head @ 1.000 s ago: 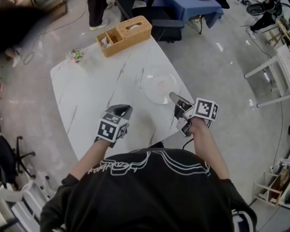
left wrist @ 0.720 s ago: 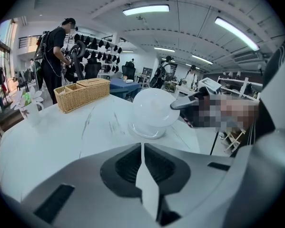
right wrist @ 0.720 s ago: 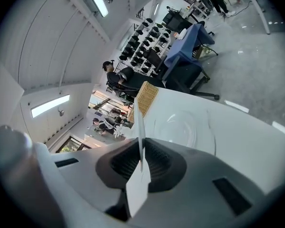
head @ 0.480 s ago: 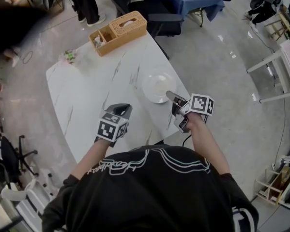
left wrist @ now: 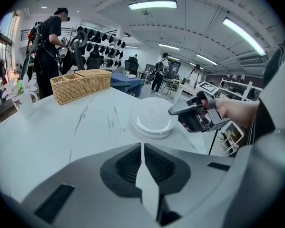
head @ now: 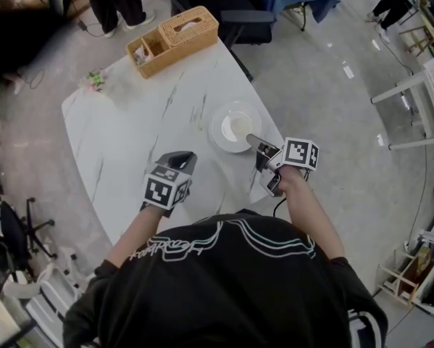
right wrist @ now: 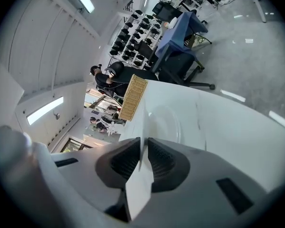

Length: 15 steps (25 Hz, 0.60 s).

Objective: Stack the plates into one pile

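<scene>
As white round plates (head: pixel 233 127) are resting piled on the marbled white table (head: pixel 130 143), you are lowering right gripper (head: pixel 252 139) and left gripper (head: pixel 182 156), both clenched empty; stacking appears finished

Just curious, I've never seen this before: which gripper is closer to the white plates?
Right. The right gripper has its tip at the near rim of the plates. The left gripper is farther off, over the table to their left.
</scene>
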### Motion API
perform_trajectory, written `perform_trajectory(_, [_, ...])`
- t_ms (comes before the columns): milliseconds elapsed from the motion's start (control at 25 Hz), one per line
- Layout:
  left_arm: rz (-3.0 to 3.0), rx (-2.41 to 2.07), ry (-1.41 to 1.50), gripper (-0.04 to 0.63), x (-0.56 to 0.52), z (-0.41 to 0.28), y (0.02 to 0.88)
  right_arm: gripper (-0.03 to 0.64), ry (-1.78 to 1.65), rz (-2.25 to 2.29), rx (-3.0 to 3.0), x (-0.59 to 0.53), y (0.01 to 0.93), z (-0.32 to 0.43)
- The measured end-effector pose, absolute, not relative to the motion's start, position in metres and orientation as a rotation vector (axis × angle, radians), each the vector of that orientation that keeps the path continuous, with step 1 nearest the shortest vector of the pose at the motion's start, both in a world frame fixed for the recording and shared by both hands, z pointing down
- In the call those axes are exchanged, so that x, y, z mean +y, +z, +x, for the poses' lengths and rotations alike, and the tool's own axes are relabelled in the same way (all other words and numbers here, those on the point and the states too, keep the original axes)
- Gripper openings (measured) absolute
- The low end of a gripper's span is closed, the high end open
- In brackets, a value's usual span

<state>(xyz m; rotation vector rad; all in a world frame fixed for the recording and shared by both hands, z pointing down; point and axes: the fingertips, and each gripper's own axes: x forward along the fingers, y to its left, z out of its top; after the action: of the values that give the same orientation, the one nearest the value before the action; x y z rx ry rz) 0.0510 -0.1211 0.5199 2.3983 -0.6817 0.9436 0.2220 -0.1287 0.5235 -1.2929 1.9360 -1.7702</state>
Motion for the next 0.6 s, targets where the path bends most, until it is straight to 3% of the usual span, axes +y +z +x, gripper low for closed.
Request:
perform_trajectory(120, [2.395,-0.672,0.946,0.038,-0.122,0.055,0.525,0.057,-1.766,-1.333,1.986,-0.129,0.528,0.223])
perform_trajectory(320, [2.389,-0.660,0.951,0.038,-0.125,0.058,0.529,0.208,-1.724,-1.308,2.154,-0.129,0.523,0.216])
perform_trajectory(600, [2.387,-0.651,0.954,0.038,-0.123,0.059,0.534,0.285,-1.693,-1.325,2.538,-0.117,0.532,0.204])
